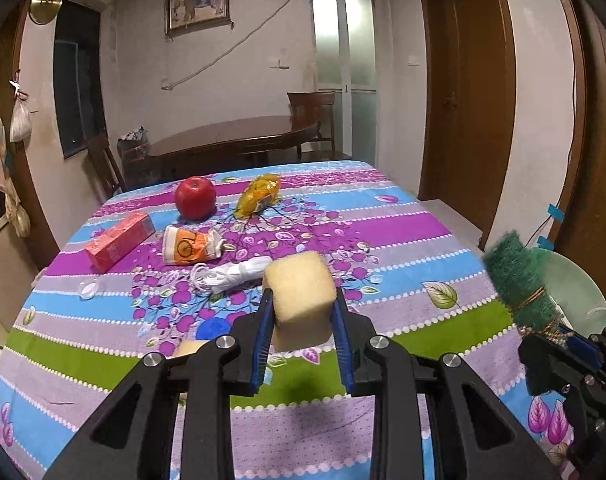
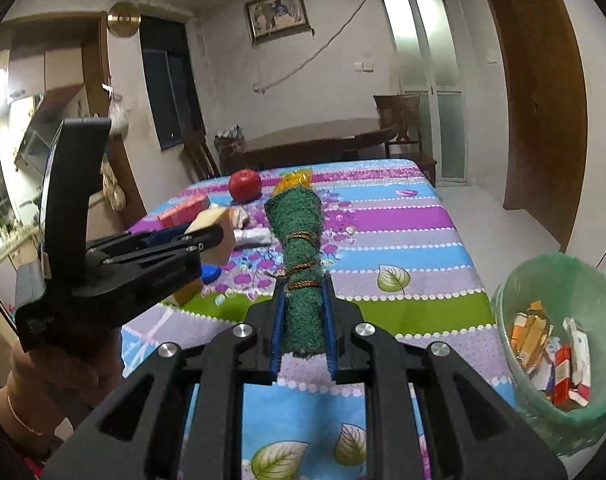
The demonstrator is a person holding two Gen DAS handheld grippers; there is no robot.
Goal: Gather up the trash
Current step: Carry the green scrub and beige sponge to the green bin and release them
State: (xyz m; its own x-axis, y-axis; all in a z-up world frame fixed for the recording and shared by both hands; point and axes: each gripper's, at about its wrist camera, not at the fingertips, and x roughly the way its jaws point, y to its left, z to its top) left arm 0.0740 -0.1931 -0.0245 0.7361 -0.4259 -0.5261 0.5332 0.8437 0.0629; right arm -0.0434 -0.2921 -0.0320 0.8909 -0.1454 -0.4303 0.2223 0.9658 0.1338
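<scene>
Left wrist view: the left tool (image 1: pixel 303 312) pinches a yellow sponge block (image 1: pixel 299 300) clear of the table (image 1: pixel 403 232), probably for binning. The block stands roughly upright, long axis toward twelve o'clock.

Right wrist view: the right tool (image 2: pixel 303 320) is clamped tight on a rolled green scouring pad (image 2: pixel 301 264), its long axis toward twelve o'clock. The lined bin (image 2: pixel 515 304) waits at four o'clock.

The left gripper (image 1: pixel 301 308) was held pointing slightly downward above the table, its blue pads clamped against the sides of a yellow sponge (image 1: pixel 299 300). The right gripper (image 2: pixel 303 312) was held beside it near the table's right edge, jaws closed tight on a rolled green scouring pad (image 2: pixel 299 264). The hand (image 2: pixel 59 376) gripping the left gripper's handle was seen from the right wrist, a thin bracelet at its wrist.
</scene>
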